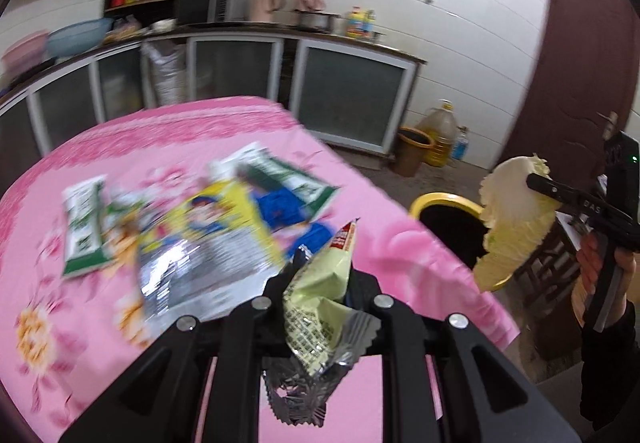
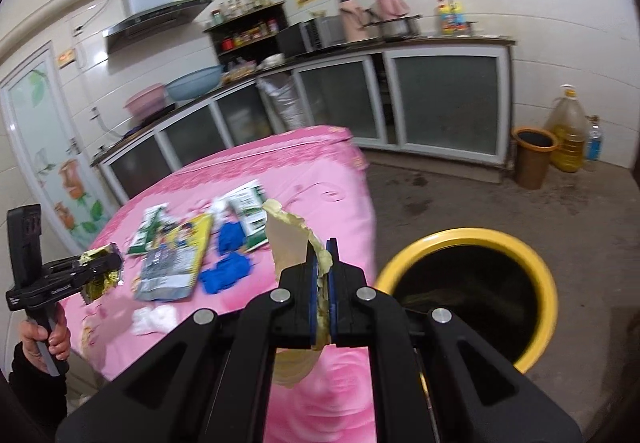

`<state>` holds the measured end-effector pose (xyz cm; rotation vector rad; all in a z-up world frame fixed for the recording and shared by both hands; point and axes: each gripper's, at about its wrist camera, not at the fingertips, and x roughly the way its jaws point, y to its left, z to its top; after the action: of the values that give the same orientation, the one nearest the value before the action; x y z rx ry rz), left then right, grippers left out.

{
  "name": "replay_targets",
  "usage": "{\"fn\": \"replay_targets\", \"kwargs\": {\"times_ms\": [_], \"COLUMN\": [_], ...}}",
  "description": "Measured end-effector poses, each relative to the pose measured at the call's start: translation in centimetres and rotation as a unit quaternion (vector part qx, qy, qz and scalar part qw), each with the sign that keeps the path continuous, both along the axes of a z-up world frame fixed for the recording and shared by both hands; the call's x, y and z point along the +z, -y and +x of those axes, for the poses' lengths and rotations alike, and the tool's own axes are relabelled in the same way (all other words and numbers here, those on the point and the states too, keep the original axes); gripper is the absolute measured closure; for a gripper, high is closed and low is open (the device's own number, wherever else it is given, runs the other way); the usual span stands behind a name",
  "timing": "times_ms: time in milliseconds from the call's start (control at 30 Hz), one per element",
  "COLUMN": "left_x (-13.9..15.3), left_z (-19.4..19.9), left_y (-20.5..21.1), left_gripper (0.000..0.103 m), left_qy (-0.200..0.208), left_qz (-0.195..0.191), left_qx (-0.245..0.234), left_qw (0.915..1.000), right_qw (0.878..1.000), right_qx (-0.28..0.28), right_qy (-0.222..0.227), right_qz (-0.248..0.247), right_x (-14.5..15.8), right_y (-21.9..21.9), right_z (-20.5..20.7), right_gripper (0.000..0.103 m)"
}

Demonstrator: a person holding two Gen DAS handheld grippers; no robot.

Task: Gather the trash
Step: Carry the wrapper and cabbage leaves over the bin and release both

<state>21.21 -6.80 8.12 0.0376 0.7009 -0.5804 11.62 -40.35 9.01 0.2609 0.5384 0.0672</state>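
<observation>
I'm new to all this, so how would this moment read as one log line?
left gripper: shut on wrapper | right gripper: shut on cabbage leaf | bin: beside table | more trash on table

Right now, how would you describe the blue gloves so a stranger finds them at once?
Find the pink table in the kitchen. Near its middle lies a heap of wrappers, and the gloves sit at the heap's right, beside the yellow bag. They are the only solid blue, crumpled thing there.

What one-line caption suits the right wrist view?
Right gripper clamps a cabbage leaf beside the yellow-rimmed bin.
</observation>
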Motion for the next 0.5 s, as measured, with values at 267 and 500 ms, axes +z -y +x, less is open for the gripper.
{"fn": "replay_targets", "kwargs": {"times_ms": [267, 500], "left_x": [0.7, -0.9], "left_z": [2.3, 4.0], "left_y": [11.1, 19.6], "left_gripper": [0.088, 0.088], "left_qy": [0.003, -0.018], "left_qz": [-0.004, 0.0], "left_qx": [-0.103, -0.161], "left_qw": [0.9946, 0.9867], "right_qw": [0.997, 0.992], "right_qx": [-0.074, -0.119], "right_qy": [0.001, -0.022], "right_qz": [-0.037, -0.045], "right_x": [0.1, -1.7], "right_y": [5.4, 9.3], "right_z": [-0.2, 0.7], "right_gripper": [0.098, 0.098]}}
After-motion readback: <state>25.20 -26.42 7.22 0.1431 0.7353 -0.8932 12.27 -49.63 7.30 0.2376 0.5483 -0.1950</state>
